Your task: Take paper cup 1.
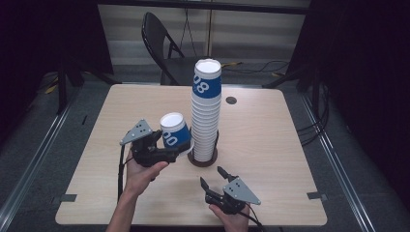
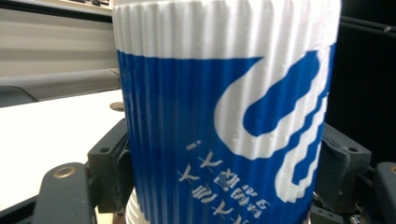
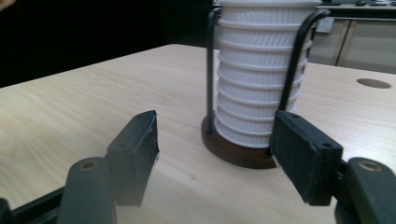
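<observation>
A blue-and-white ribbed paper cup [image 1: 175, 133] is held upside down and tilted, just left of a tall stack of the same cups [image 1: 207, 111]. My left gripper [image 1: 170, 153] is shut on this cup [image 2: 224, 116], one jaw on each side of its wall. The stack stands in a dark round holder [image 1: 203, 160] with black wire uprights. My right gripper [image 1: 211, 175] is open near the table's front, pointing at the holder's base [image 3: 233, 151], with nothing between its jaws. In the right gripper view the gripper [image 3: 215, 149] frames the white lower cups [image 3: 261, 93].
The light wooden table [image 1: 270, 145] has a small round hole [image 1: 231, 100] behind the stack. A black folding chair [image 1: 162, 43] stands beyond the far edge. Grey tape marks sit at the front corners. Dark floor and cables surround the table.
</observation>
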`<state>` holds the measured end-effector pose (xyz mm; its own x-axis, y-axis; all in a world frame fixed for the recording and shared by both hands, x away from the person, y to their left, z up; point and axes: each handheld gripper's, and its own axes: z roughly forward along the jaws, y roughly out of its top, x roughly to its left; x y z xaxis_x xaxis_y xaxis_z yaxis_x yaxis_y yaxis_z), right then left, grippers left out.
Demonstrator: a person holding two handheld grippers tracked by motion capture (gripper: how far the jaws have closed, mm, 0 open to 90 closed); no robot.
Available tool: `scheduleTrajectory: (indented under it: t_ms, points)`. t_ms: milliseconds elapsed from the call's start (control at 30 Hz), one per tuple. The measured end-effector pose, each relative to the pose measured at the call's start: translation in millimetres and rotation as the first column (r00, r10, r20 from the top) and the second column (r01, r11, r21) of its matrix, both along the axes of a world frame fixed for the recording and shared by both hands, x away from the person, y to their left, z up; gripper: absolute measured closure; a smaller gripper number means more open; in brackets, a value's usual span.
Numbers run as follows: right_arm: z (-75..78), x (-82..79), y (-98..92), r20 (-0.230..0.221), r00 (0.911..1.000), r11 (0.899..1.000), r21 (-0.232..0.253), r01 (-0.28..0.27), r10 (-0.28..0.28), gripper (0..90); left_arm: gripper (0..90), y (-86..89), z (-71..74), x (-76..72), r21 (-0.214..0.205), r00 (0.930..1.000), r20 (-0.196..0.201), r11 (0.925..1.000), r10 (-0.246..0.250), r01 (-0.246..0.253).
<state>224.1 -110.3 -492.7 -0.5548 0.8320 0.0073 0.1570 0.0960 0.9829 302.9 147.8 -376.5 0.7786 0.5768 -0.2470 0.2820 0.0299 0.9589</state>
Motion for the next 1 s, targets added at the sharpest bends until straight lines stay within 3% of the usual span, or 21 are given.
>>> scheduleTrajectory:
  t_ms: [267,433,567,700,800,1000]
  points:
    - [-0.3,-3.8,7.9,0.022,0.9979,0.998,0.022,-0.062,0.061,37.2,21.5,-5.5,-23.4,-10.4,-0.008,0.9980,-0.062,0.9999,-0.010,0.010]
    - [-0.8,-4.7,11.5,0.037,0.9954,0.995,0.040,-0.090,0.088,37.6,21.5,-8.3,-29.4,-16.4,-0.004,0.9963,-0.082,0.9997,-0.025,0.025]
    - [-1.2,-6.1,13.9,0.055,0.9937,0.994,0.045,-0.101,0.098,38.3,21.4,-9.7,-35.4,-17.4,-0.018,0.9946,-0.104,0.9998,-0.003,0.001]
    - [-1.0,-7.9,15.1,0.091,0.9906,0.993,0.054,-0.107,0.102,38.7,21.5,-13.4,-46.7,-17.7,-0.054,0.9867,-0.160,0.9983,-0.030,0.022]
    - [-0.9,-8.5,15.8,0.113,0.9876,0.992,0.057,-0.116,0.109,38.7,21.5,-15.5,-50.1,-18.1,-0.051,0.9840,-0.172,0.9980,-0.047,0.039]
    - [-0.7,-10.4,17.8,0.163,0.9806,0.990,0.076,-0.123,0.109,40.1,21.4,-18.5,-59.0,-21.8,-0.113,0.9707,-0.225,0.9918,-0.084,0.060]
